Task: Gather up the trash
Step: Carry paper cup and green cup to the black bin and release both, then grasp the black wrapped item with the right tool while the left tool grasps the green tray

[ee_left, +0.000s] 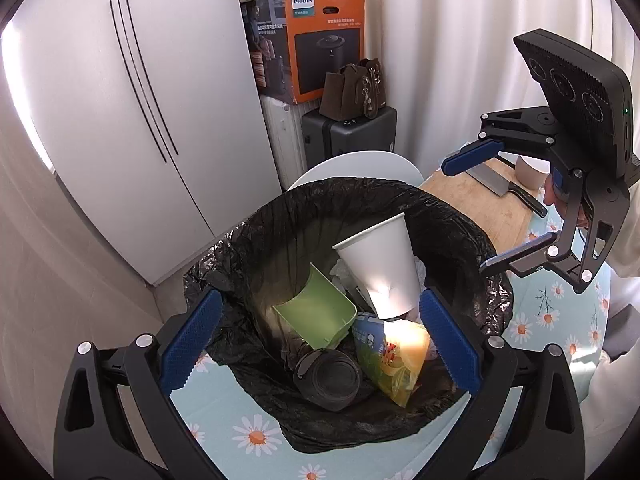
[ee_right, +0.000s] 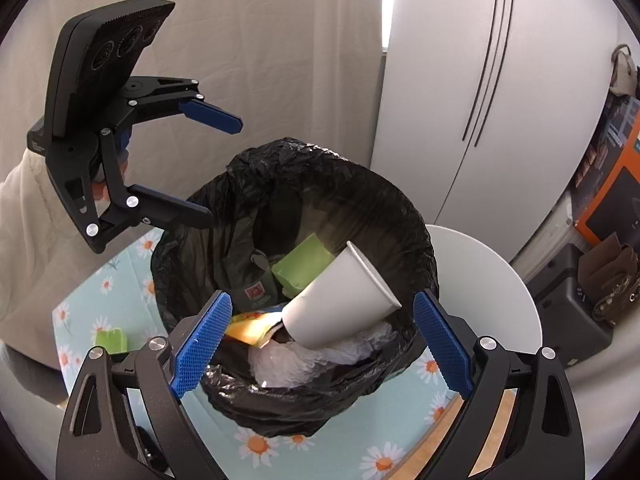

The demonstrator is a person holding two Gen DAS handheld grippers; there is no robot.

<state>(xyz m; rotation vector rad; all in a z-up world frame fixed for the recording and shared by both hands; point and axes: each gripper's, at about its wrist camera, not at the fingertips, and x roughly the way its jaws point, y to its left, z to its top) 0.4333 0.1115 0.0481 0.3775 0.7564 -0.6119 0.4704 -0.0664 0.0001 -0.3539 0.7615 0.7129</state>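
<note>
A bin lined with a black bag (ee_left: 460, 216) (ee_right: 384, 200) stands on the daisy-print tablecloth. Inside lie a white paper cup (ee_left: 380, 264) (ee_right: 340, 308), a green plastic piece (ee_left: 316, 312) (ee_right: 304, 264), a yellow-green snack packet (ee_left: 392, 356) (ee_right: 248, 326), a dark round lid (ee_left: 332, 378) and white crumpled plastic (ee_right: 288, 360). My left gripper (ee_left: 320, 344) is open and empty over the bin's near rim; it also shows in the right wrist view (ee_right: 224, 168). My right gripper (ee_right: 320, 344) is open and empty over the bin; it also shows in the left wrist view (ee_left: 464, 216).
A green block (ee_right: 110, 340) lies on the tablecloth (ee_left: 248, 420) beside the bin. A wooden board (ee_left: 480, 200) holds a cleaver (ee_left: 504, 186). A white chair (ee_right: 480, 280), suitcases (ee_left: 348, 132), an orange box (ee_left: 316, 36) and a white wardrobe (ee_left: 120, 120) stand behind.
</note>
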